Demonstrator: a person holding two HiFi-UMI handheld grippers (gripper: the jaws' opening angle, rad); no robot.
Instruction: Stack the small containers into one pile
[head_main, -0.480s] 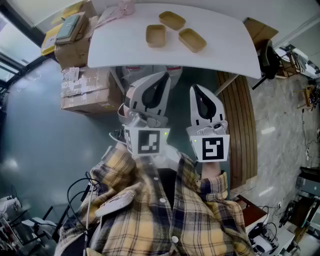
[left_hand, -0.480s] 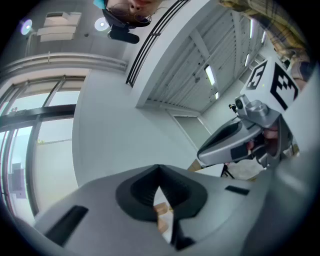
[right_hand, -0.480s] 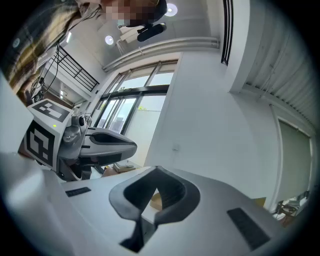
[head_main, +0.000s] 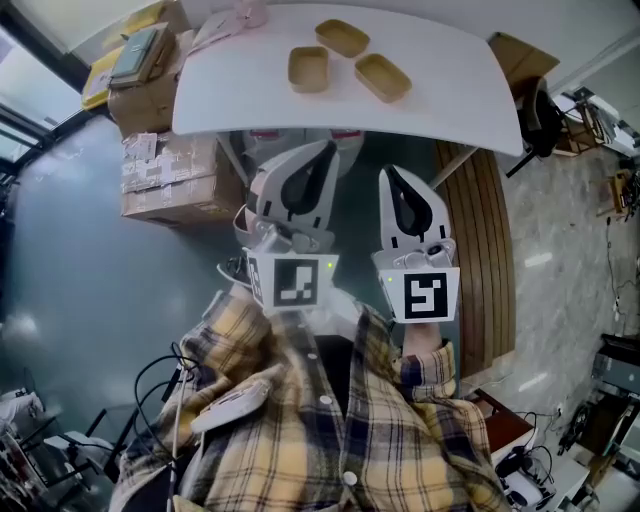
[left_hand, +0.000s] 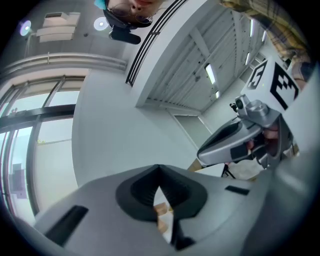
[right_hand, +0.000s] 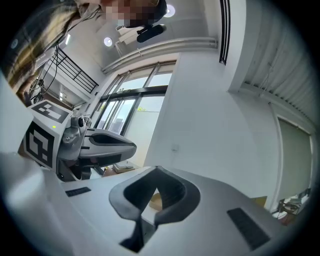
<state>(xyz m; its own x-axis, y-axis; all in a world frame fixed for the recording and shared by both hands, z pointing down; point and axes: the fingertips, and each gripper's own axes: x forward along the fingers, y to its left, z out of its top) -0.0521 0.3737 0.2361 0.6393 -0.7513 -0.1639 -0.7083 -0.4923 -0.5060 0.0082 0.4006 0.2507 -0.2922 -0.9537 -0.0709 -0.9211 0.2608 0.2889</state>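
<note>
three small containers (head_main: 342, 38) sit apart on the white table (head_main: 230, 100), dead ahead and well beyond my left gripper (head_main: 322, 155) and right gripper (head_main: 392, 178), both clamped shut on nothing; the squarish one (head_main: 308, 68) lies nearer my left, the slanted one (head_main: 382, 77) nearer my right.

I record one slight shift in my head view. The counter (head_main: 230, 100) now sits a little higher and further left in frame than half a second ago. The left container (head_main: 308, 68), far container (head_main: 342, 38) and right container (head_main: 382, 77) shift with it.
</note>
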